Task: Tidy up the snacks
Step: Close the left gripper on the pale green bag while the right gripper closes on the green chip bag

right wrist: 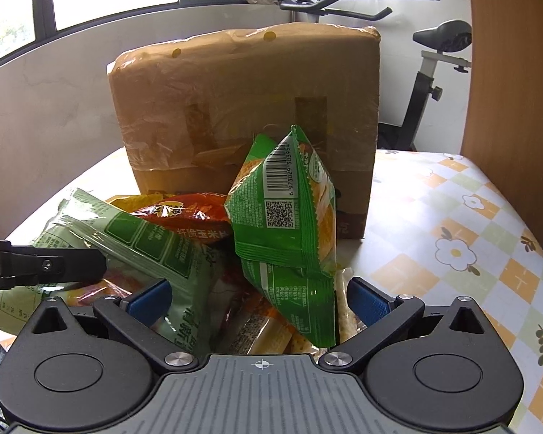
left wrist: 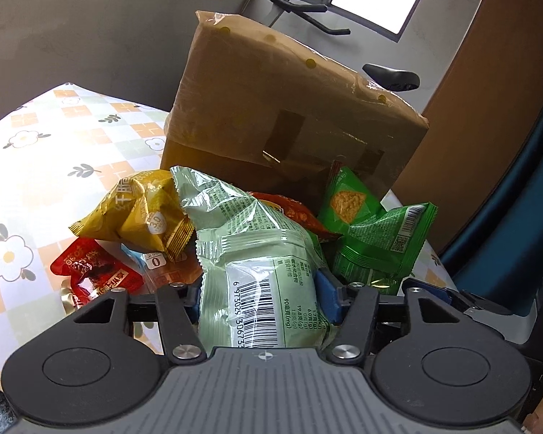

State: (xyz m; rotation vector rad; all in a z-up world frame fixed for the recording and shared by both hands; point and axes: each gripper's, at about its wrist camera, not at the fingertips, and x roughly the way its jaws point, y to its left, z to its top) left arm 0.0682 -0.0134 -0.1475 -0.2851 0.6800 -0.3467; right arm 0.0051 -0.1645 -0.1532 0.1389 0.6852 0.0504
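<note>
A pile of snack packets lies on the flowered tablecloth [left wrist: 54, 166] in front of a taped cardboard box [left wrist: 289, 115]. My left gripper [left wrist: 261, 296] is shut on a pale green packet [left wrist: 249, 253] with a barcode, its blue pads pressing both sides. Around it lie a yellow packet [left wrist: 141, 217], a red packet [left wrist: 90, 271], an orange-red packet [left wrist: 293, 213] and bright green packets [left wrist: 376, 238]. In the right wrist view my right gripper [right wrist: 260, 302] stands open over the pile. A bright green packet [right wrist: 289, 235] stands tilted between its pads without touching them. The pale green packet [right wrist: 144, 249] overlaps its left pad.
The cardboard box [right wrist: 246, 126] stands upright just behind the pile. The tablecloth [right wrist: 452, 217] stretches bare to the right of the box. An arm of the left gripper [right wrist: 43, 266] reaches in from the left. An exercise bike [right wrist: 427, 72] and a wooden panel [right wrist: 506, 72] stand behind.
</note>
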